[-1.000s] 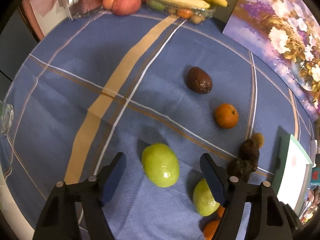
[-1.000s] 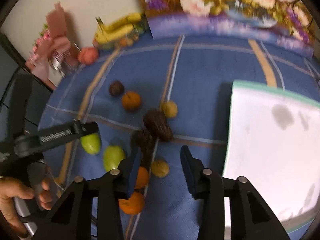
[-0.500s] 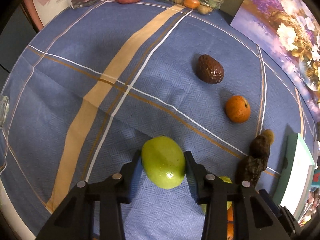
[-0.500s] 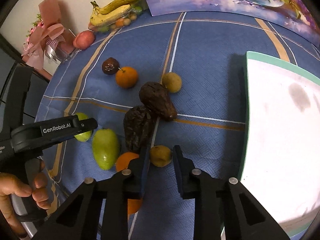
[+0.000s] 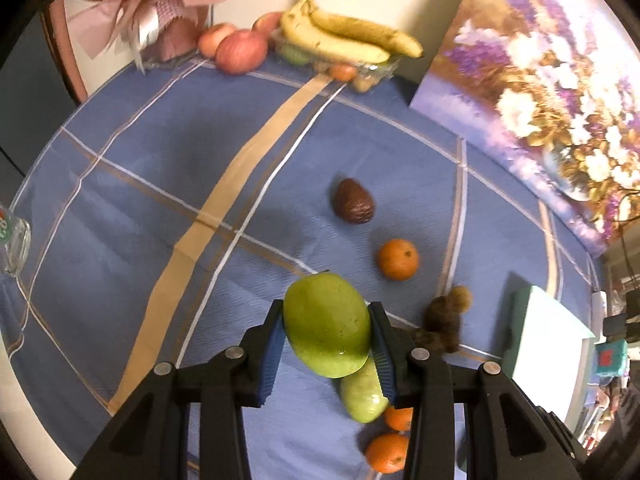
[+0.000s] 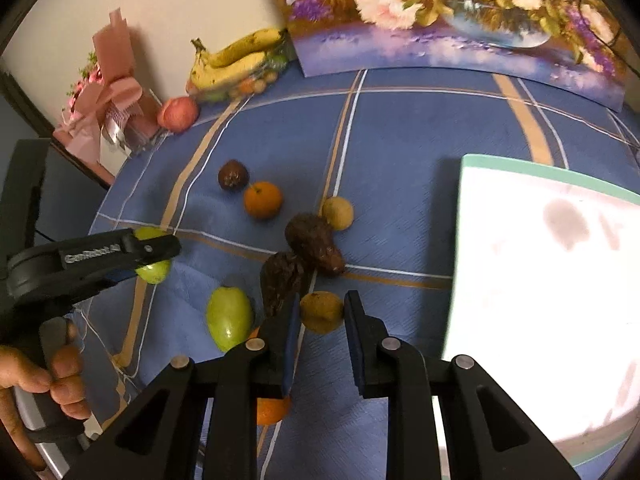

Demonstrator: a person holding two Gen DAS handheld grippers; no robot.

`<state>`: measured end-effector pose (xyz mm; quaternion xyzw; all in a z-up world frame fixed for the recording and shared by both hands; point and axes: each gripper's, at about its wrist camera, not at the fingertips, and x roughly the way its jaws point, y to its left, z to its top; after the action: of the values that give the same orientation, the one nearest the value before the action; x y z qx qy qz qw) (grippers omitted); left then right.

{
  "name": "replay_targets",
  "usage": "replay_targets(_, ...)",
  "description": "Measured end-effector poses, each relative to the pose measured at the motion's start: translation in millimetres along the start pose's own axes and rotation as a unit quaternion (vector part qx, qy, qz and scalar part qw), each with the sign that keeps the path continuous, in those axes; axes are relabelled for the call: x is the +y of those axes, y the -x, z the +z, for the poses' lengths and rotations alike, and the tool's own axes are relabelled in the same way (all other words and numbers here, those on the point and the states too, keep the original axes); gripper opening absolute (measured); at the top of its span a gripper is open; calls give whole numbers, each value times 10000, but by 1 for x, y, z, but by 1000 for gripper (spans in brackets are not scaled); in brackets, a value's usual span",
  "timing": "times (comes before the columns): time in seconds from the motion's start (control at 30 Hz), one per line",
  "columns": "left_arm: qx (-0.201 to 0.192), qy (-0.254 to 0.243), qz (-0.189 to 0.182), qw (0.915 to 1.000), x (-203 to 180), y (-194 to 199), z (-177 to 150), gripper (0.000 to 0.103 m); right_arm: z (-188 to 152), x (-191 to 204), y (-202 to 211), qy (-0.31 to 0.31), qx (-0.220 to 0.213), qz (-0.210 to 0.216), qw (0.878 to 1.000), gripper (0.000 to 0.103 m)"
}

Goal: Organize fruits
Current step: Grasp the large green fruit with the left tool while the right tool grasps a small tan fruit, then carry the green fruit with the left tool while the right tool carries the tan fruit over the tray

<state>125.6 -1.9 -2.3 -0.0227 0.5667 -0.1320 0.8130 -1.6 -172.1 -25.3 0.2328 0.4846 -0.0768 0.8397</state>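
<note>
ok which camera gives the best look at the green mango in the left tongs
The left wrist view. There the green mango fills the middle of the picture, shown nearly whole and clamped between the left tongs. In the right wrist view that mango is small and mostly hidden behind the left tongs' black fingers.

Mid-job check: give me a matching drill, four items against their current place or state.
1. left claw
2. right claw
3. bananas
4. orange

a. on a tray by the wall
b. open around a small yellow-brown fruit
c. shut on a green mango
d. loose on the cloth beside a dark fruit

Pairs: 1-c, 2-b, 3-a, 4-d
</note>
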Motion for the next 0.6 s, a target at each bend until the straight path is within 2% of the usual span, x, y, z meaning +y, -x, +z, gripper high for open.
replay_targets(0.2,-74,-214,-159,9996,-28,11,-6,43,4,-18,9,-264,-84,-195,9994,23)
replay_targets(0.4,36,-604,-264,9978,-67,7,-21,43,7,-65,31,-871,-237,-509,9946,23)
replay_targets(0.6,148,-1109,-463,9926,-117,4,-43,43,2,-116,57,-1397,-393,-998,9844,23)
